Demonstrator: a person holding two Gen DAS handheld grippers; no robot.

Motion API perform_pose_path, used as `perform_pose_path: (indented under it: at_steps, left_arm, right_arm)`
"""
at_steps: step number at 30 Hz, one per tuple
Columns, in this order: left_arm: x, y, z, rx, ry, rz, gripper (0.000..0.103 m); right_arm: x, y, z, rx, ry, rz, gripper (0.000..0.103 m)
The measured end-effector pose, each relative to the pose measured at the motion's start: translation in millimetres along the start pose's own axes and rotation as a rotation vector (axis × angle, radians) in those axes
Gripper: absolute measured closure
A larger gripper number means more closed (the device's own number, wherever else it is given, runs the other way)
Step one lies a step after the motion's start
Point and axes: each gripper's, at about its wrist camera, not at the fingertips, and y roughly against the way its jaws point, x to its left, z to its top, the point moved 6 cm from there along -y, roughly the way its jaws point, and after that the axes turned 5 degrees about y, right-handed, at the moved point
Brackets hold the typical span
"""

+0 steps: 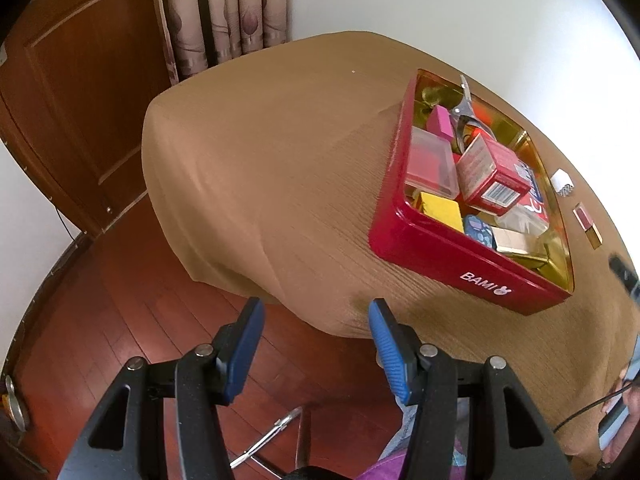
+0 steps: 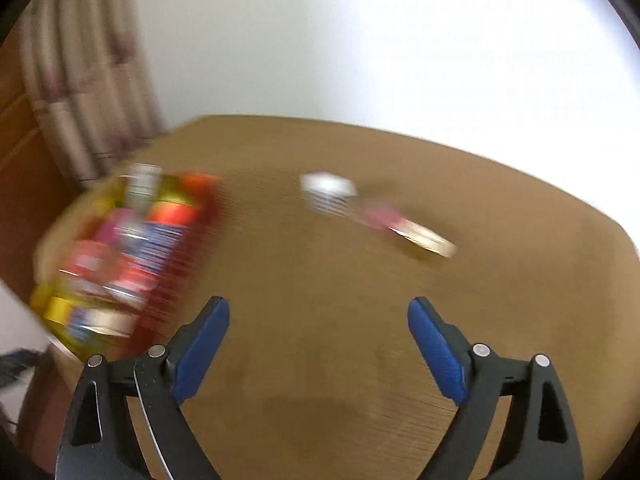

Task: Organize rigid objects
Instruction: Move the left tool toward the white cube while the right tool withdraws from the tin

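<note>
A red BAMI tin (image 1: 440, 258) stands on the tan-clothed table, filled with several small boxes, a clear case and metal scissors. It shows blurred at the left in the right wrist view (image 2: 188, 256). Right of it on the cloth lie a small white box (image 1: 562, 183) (image 2: 328, 192) and a pink-and-gold lipstick (image 1: 587, 220) (image 2: 408, 230). My left gripper (image 1: 316, 312) is open and empty, at the table's near left edge, short of the tin. My right gripper (image 2: 319, 312) is open and empty above the cloth, short of the white box and lipstick.
The table (image 1: 260, 160) drops off at its left and near edges to a red wood floor (image 1: 120, 320). A brown door (image 1: 72, 100) and curtains (image 1: 228, 12) stand behind. A chrome chair frame (image 1: 268, 436) is below the table edge. White wall lies behind.
</note>
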Motion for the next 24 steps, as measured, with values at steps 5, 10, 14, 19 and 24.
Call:
perform_pose_path:
  at_steps: [5,10,14,19,24]
  left_arm:
    - [-13.1,9.8,-5.3,-0.032,-0.056,0.013,0.047]
    - [-41.5,21.9,-12.9,-0.078,-0.184,0.048,0.047]
    - [-70.5,32.5,-18.4,-0.086,-0.253,0.040,0.047]
    - [-126.5,50.2,-17.5,-0.108,-0.352,0.005,0.047]
    - [-192.2,59.1,-11.2,-0.120,-0.430,-0.067,0.047]
  right_arm:
    - [-98.4,-2.0,-36.5,0.040,-0.047,-0.241,0.014]
    - [-152.5,3.4,-56.6,0.041,-0.096,-0.319,0.007]
    - [-164.6,3.5,-56.9,0.018,-0.174,-0.216,0.003]
    - [-168.5,7.0,-57.2,-0.016,-0.201,-0.135,0.002]
    - [-178.9,20.3,-69.5,-0.048,-0.240,-0.079,0.002]
